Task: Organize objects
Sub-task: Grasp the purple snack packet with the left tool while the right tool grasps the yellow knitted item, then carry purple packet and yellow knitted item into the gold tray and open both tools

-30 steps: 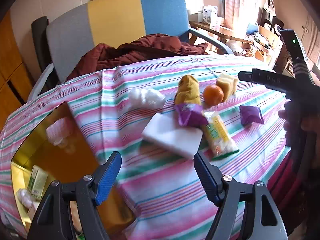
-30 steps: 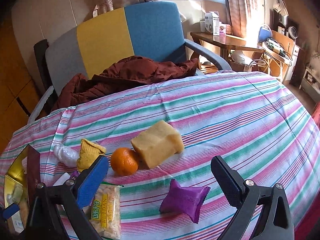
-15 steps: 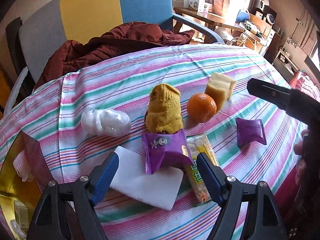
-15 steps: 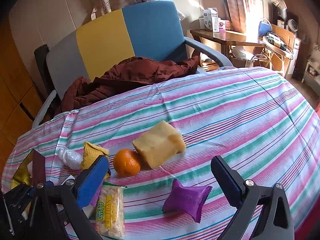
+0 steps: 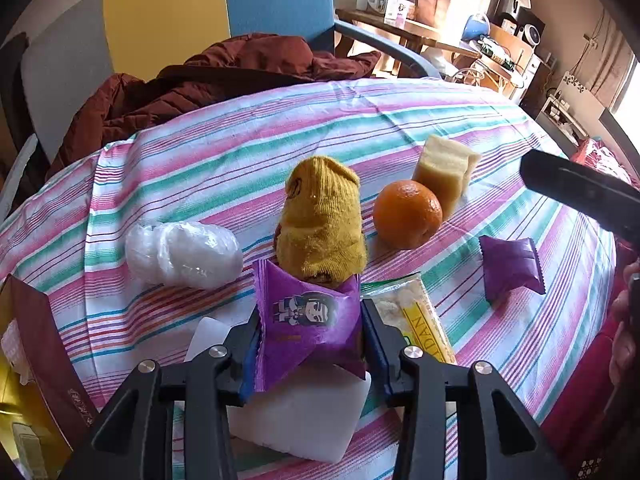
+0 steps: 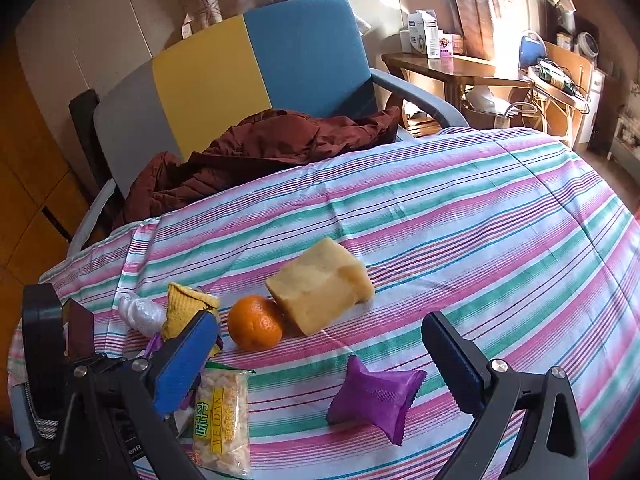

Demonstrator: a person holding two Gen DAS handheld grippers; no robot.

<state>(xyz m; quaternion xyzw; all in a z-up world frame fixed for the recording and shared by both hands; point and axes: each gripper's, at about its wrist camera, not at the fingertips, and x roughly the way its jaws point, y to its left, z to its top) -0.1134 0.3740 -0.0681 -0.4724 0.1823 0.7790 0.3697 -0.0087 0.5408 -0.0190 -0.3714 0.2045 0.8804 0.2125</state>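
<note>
Purple snack packet (image 5: 308, 320) just below the yellow sock (image 5: 322, 220) was clamped in the left gripper (image 5: 310, 344), whose jaws had just closed, likely for sorting. Right gripper (image 6: 320, 354) hung wide apart, empty.

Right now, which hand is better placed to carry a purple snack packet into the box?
Left. The left gripper is already shut on a purple packet, and the box lies at its side. The right gripper is open and only frames the other purple packet, without touching it.

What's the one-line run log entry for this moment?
left gripper: just closed on purple snack packet | right gripper: open, empty, above second purple packet | box: at left edge
</note>
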